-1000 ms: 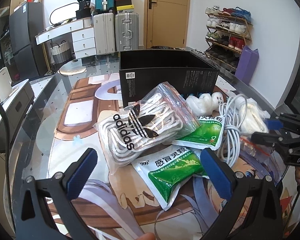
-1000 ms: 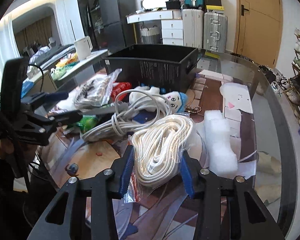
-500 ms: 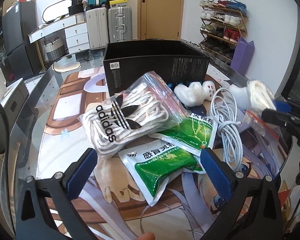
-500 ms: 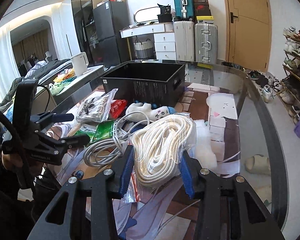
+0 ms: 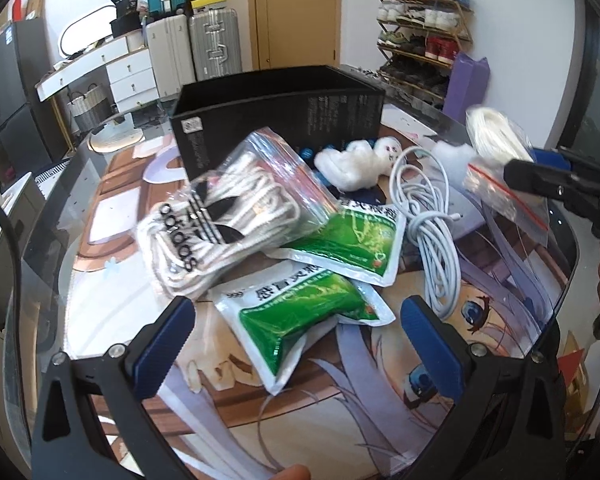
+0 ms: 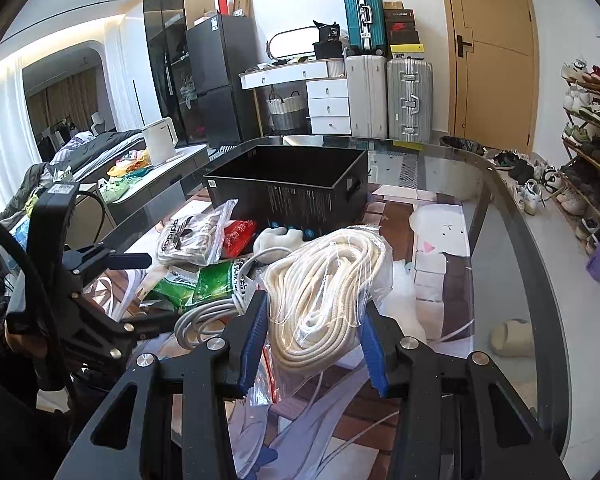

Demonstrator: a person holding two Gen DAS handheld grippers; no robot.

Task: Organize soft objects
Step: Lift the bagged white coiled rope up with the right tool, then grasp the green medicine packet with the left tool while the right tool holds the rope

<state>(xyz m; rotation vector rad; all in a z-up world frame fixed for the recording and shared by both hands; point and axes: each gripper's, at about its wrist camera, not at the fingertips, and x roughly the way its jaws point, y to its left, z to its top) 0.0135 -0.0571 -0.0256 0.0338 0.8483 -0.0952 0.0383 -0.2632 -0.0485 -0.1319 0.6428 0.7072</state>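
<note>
Right gripper [image 6: 312,340] clamps bagged white rope [image 6: 324,292], raised above table [image 6: 500,240], near black box [image 6: 288,184]; left gripper [image 5: 296,344] wide, empty, over green sachet [image 5: 300,308]. Risk: slippery plastic may slide from pads.

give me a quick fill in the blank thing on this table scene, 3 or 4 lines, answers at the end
1. The right gripper is shut on a clear bag of white ____.
2. The left gripper is ____, with nothing between its pads, above a green sachet.
3. The bag of laces carries the brand name ____.
4. The black box has its top ____.

Missing words: rope; open; adidas; open
</note>
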